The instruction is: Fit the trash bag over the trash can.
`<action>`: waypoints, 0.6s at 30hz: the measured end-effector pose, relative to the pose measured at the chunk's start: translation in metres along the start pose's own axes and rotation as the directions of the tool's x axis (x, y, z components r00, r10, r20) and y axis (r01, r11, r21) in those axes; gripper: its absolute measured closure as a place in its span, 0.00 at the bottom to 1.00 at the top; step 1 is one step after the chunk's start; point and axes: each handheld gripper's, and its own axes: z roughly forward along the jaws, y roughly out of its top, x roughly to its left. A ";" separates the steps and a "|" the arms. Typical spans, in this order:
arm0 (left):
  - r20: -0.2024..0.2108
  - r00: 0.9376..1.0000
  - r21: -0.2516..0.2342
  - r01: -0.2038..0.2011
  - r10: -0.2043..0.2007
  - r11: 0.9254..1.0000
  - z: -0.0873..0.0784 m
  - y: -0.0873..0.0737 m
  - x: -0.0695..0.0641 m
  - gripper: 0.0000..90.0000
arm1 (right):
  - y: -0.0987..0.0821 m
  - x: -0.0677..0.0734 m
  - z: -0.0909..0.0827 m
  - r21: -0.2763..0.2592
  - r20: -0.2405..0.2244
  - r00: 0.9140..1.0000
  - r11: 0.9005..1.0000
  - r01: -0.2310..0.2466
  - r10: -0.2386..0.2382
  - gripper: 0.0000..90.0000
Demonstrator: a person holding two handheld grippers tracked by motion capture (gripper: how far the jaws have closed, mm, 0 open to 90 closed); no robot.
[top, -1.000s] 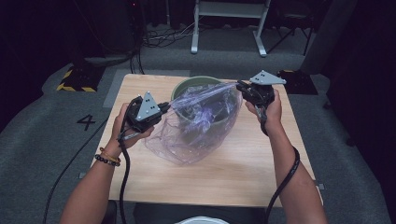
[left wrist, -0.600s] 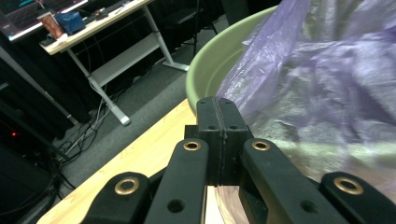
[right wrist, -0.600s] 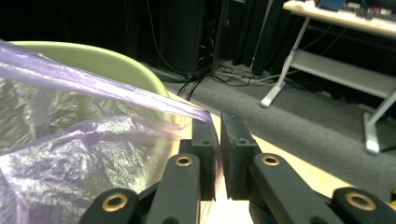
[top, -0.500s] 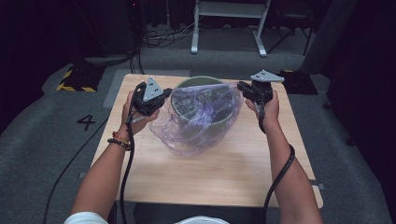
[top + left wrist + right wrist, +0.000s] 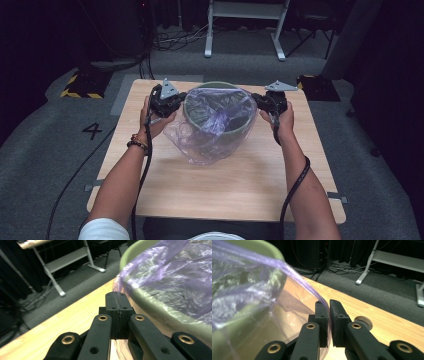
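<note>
Purple plastic bag (image 5: 212,127) draped over green bowl (image 5: 218,131), left claw (image 5: 176,101) and right claw (image 5: 259,100) pinching its edges

Bag (image 5: 212,132) over bowl (image 5: 218,85) on table (image 5: 235,180), between claws.

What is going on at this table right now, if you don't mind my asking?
A person is fitting a thin purple plastic bag over a green bucket on the wooden table. The left gripper and the right gripper are each shut on the bag's edge at opposite sides of the rim. The film is stretched across the opening and drapes down the near side onto the table.
</note>
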 end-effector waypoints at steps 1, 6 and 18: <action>0.000 1.000 0.000 0.000 0.000 1.000 0.000 0.000 0.000 1.00 | -0.002 0.000 0.001 0.000 -0.007 1.000 1.000 -0.003 0.003 0.96; 0.056 0.998 -0.007 0.035 -0.034 0.999 0.005 -0.003 -0.002 1.00 | -0.010 0.000 0.002 0.004 -0.035 0.999 1.000 -0.008 0.008 0.97; 0.150 0.989 -0.028 -0.013 0.017 1.000 -0.002 -0.010 -0.024 1.00 | -0.035 0.008 -0.008 -0.011 -0.184 0.982 1.000 0.029 -0.030 1.00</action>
